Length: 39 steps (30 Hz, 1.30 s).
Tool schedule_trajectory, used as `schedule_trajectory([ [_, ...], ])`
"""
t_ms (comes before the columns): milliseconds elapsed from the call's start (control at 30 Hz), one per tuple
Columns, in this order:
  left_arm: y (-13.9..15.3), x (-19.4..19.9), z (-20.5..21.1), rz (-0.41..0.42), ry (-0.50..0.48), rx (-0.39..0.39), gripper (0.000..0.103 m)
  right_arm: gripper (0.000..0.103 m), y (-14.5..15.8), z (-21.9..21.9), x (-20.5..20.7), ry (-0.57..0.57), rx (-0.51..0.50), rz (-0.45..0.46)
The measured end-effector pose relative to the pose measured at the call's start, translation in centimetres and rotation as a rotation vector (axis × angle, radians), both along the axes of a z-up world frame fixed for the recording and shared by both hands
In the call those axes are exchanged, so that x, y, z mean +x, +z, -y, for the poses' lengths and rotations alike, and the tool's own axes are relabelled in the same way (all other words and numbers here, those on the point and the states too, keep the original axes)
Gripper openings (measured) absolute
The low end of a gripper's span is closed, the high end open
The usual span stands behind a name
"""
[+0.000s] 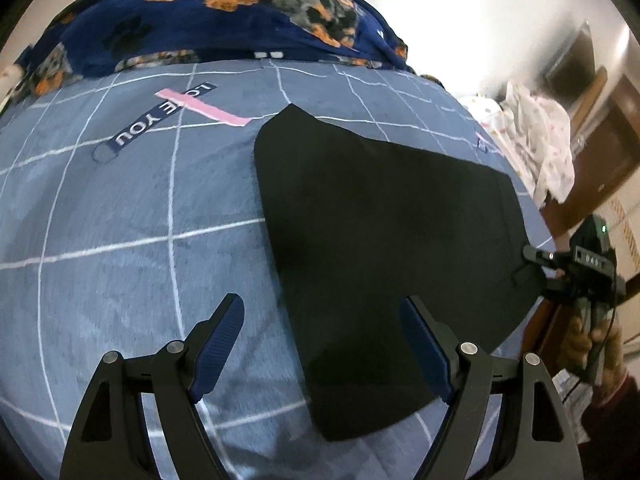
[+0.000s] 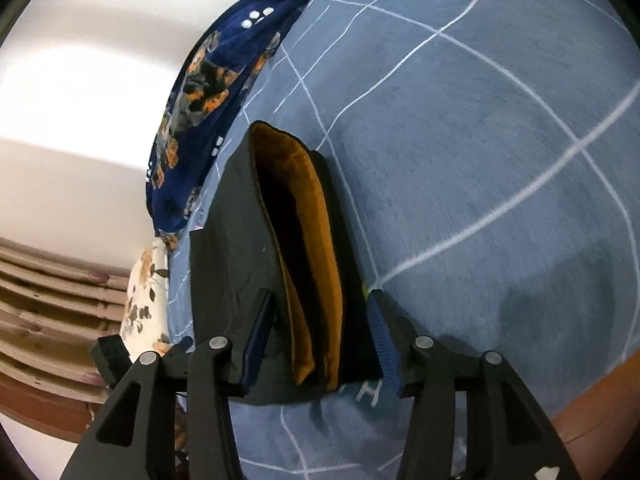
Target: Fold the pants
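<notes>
In the left wrist view the black pants (image 1: 384, 248) lie folded flat on the blue grid-patterned bedsheet (image 1: 120, 220), filling the centre and right of the frame; their nearer edge reaches down toward the lower middle. The left gripper (image 1: 322, 346) occupies the bottom of that frame with its two blue-padded fingers (image 1: 218, 344) spread wide apart; nothing sits between them, and the pads hover over the cloth's near edge and the sheet without a visible grip on either. At the right edge of the same frame the right gripper (image 1: 538, 264) meets the waistband corner of the pants; its fingertips are too small there to judge.

The right wrist view gives the closer account: the right gripper (image 2: 320, 340) sits at the bottom centre, its fingers partly open and straddling the layered waistband end of the pants (image 2: 228, 240); the orange lining (image 2: 320, 248) shows between the black layers, which stand up in the gap. The left pad touches the black outer layer and the right pad lies beside the stack; whether they actually pinch it I cannot tell.

A dark blue dog-print blanket (image 1: 224, 16) is bunched along the top of the left view, and a floral pillow (image 2: 146, 300) shows at the lower left of the right view.
</notes>
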State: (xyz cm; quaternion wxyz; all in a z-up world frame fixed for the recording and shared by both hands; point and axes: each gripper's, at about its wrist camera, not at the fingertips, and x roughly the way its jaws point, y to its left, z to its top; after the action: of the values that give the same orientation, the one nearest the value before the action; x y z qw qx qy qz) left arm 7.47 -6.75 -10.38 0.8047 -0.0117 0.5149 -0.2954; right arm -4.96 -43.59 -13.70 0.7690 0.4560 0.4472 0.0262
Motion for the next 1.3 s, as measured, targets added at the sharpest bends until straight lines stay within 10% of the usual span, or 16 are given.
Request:
schedule_trajectory([
  [1300, -2.7, 3.3, 3.7, -0.004, -0.101, 0.085, 0.087, 0.062, -0.7, 0.1, 6.3, 0.274, 0.062, 0.063],
])
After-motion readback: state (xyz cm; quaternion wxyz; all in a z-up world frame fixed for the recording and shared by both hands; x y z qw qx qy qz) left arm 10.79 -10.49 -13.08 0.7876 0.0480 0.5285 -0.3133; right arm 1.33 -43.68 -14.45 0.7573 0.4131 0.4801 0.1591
